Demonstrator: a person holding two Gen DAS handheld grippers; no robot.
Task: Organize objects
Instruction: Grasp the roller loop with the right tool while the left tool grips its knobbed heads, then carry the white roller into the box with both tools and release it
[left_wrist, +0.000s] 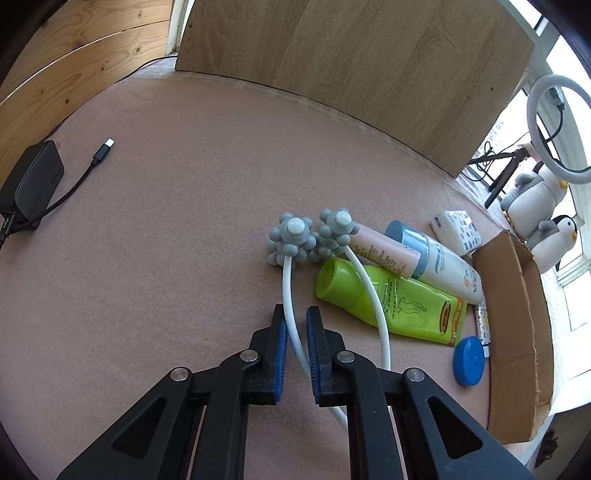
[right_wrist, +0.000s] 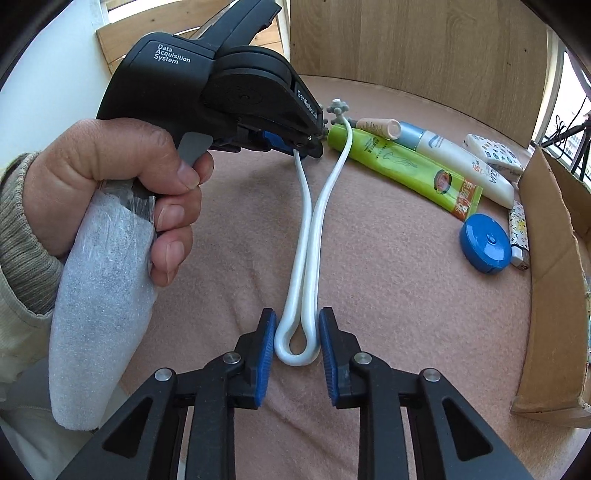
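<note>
Two grippers bracketed a white massager (right_wrist: 303, 258) lying mid-desk (left_wrist: 166, 240): left gripper (left_wrist: 295, 332) spread around one arm without touching, right gripper (right_wrist: 297, 332) spread beside its looped end; green tube (left_wrist: 391, 299) lay under its other arm.

Both grippers (left_wrist: 295, 328) (right_wrist: 297, 332) part-open, low

Massager (left_wrist: 291, 236) lying on table (left_wrist: 166, 240), one prong across a tube (left_wrist: 388, 299), two more tubes (left_wrist: 424, 258) behind. Tape measure (left_wrist: 470, 362) nearer, beside cardboard box (left_wrist: 517, 332) at right. Charger (left_wrist: 33, 184) far left.
</note>
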